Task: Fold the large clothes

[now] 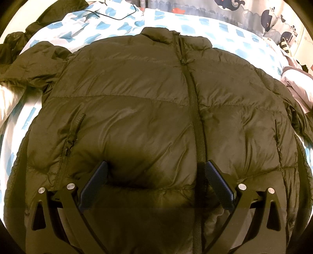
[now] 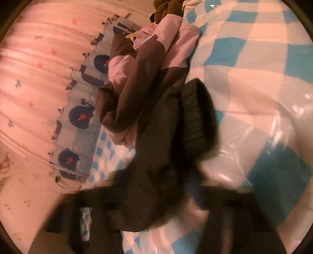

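Observation:
A dark olive puffer jacket (image 1: 137,101) lies front-up and zipped on a blue-and-white checked bedsheet (image 1: 121,25), collar far, hem near. My left gripper (image 1: 156,170) is open above the lower front of the jacket, its blue-padded fingers (image 1: 93,181) spread either side of the zipper area, holding nothing. In the right wrist view a dark sleeve with a ribbed cuff (image 2: 195,121) runs up from my right gripper (image 2: 156,205). The picture is smeared by motion; the jaws seem closed on the sleeve fabric, but I cannot tell for sure.
A pink and brown garment (image 2: 148,64) lies crumpled beside the sleeve; it also shows at the right in the left wrist view (image 1: 299,86). A whale-print bed skirt (image 2: 82,117) edges the bed. A black cable (image 1: 117,15) lies at the far side.

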Available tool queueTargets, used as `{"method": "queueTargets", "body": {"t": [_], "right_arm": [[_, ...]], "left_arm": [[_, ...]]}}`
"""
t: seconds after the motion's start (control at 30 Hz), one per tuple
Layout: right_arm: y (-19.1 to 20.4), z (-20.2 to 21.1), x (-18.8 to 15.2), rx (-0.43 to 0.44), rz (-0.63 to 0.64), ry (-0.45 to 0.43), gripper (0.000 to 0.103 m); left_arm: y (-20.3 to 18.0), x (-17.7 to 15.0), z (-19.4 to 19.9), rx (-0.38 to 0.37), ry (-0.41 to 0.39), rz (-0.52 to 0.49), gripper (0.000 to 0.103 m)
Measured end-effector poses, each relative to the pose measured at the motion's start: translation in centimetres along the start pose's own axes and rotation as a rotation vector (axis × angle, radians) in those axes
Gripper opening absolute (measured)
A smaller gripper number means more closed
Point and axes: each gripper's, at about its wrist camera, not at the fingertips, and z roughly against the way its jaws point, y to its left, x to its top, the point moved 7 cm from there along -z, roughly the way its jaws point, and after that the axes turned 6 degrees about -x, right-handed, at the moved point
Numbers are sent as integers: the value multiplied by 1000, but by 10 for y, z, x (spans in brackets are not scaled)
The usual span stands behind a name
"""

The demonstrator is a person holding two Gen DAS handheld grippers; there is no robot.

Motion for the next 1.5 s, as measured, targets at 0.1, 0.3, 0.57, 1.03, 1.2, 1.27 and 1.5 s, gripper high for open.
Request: {"method": "queueTargets", "body": {"t": [0.1, 0.3, 0.57, 1.03, 1.2, 1.27, 1.5], "right_arm": [[17, 6, 2, 7, 52, -31, 7], [83, 38, 1, 98, 125, -132, 6], [198, 47, -11, 192, 231, -195, 6], [438, 2, -148, 375, 532, -104, 6], [489, -24, -230, 408, 627, -29, 6], [502, -36, -263, 417, 654, 6, 6], [524, -72, -369, 409, 755, 112, 6]], "left_arm": [[0, 1, 2, -9, -3, 8, 95], [6, 8, 19, -41, -33, 43, 95], [25, 16, 42, -47, -79, 88, 95], [81, 24, 85, -65, -152, 156, 95], [107, 24, 102, -55, -183, 186, 95], [119, 24, 108, -62, -193, 211, 95], [150, 21, 121, -72, -209, 271, 95]]}}
